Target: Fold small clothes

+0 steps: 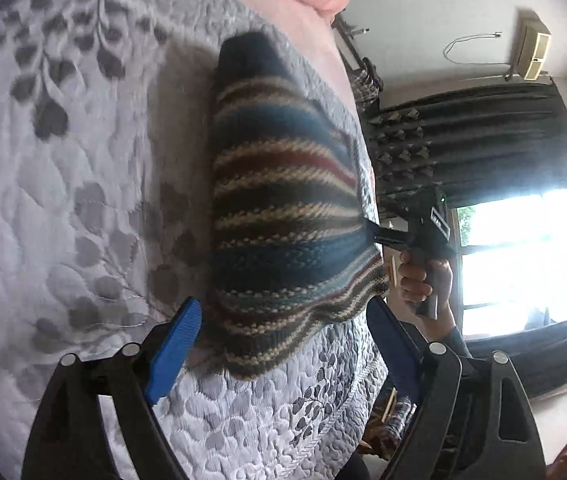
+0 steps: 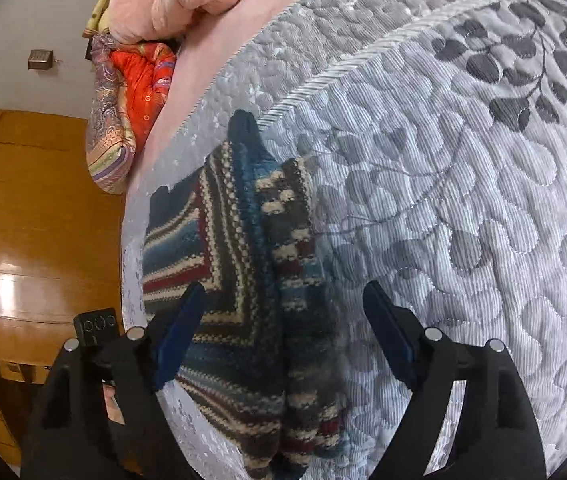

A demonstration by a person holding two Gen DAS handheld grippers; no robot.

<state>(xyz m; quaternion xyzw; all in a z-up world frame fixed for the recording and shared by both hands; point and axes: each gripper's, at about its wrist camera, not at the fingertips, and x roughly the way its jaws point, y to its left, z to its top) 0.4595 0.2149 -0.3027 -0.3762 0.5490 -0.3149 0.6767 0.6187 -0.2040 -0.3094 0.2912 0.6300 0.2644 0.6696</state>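
Striped knitted wool garment point(image 1: 283, 208) lies on the grey quilted bedspread point(image 1: 83, 200). Left gripper point(image 1: 283, 344) jaws spread; right gripper point(image 2: 283, 316) jaws spread above it. Pinch matching corners together, then fold evenly.

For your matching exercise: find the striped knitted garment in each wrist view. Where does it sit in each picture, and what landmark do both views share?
Left wrist: the striped knit fills the centre, just beyond the open left gripper, near the quilt's edge.
Right wrist: the striped knit lies lower centre-left, running up from between the open right gripper fingers.
Shared landmark: the grey leaf-patterned quilt under it.
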